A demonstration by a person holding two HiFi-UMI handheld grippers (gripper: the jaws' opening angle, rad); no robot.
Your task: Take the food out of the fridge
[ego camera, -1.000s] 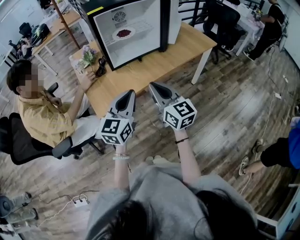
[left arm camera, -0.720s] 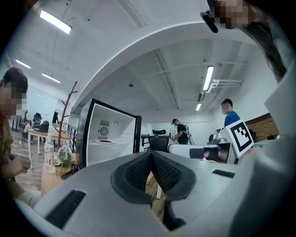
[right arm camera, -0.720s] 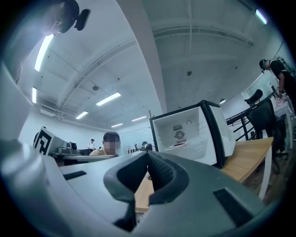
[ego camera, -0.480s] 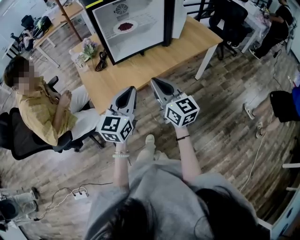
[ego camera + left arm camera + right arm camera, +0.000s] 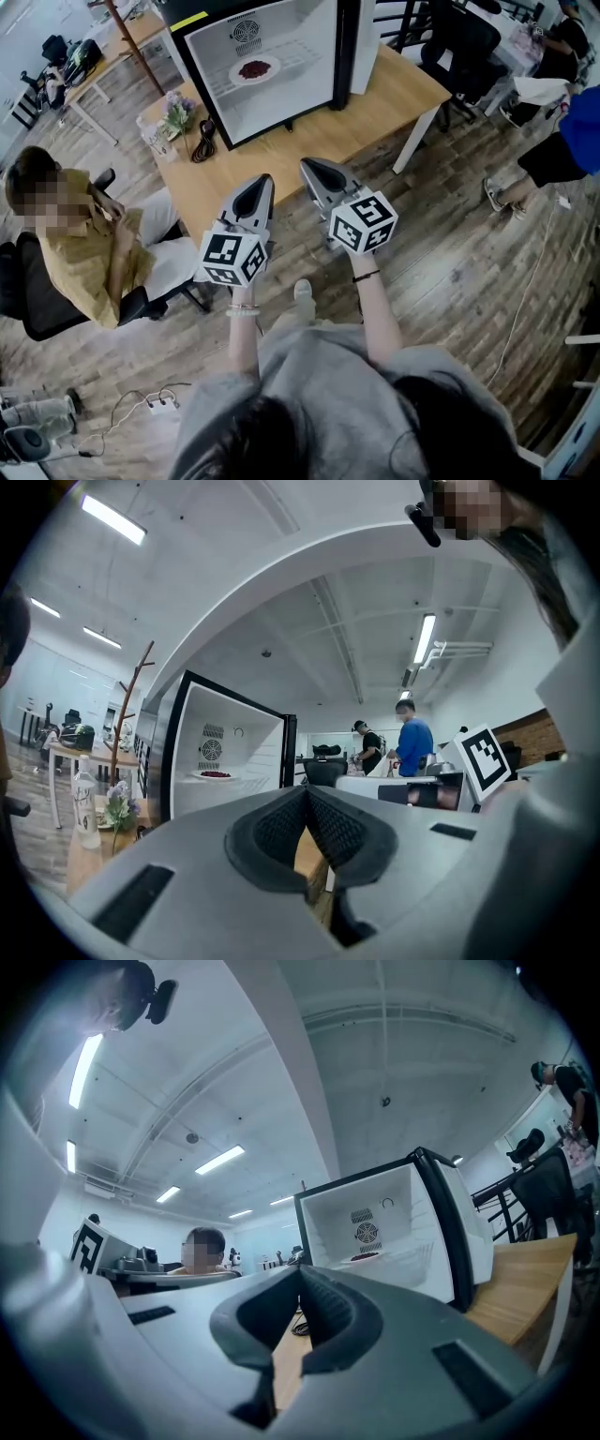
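Note:
An open mini fridge (image 5: 272,66) stands on a wooden table (image 5: 309,141) ahead of me. On its wire shelf lies a white plate of dark red food (image 5: 254,69). My left gripper (image 5: 266,178) and right gripper (image 5: 304,163) are held side by side in the air short of the table's near edge. Both are shut with nothing between their pads. The left gripper view shows the fridge (image 5: 225,752) and the plate (image 5: 214,774) past the shut left gripper (image 5: 307,791). In the right gripper view the same plate (image 5: 367,1257) lies beyond the shut right gripper (image 5: 300,1271).
A person in a yellow shirt (image 5: 84,253) sits on a chair at the table's left end. A small potted plant (image 5: 174,114) and a black cable (image 5: 201,142) lie left of the fridge. A person in blue (image 5: 567,127) stands at the right. Office chairs (image 5: 459,47) stand behind the table.
Both grippers have come a little nearer the table and fridge, still shut. The seated person drew a hand back from the table. The person in blue moved up the right side.

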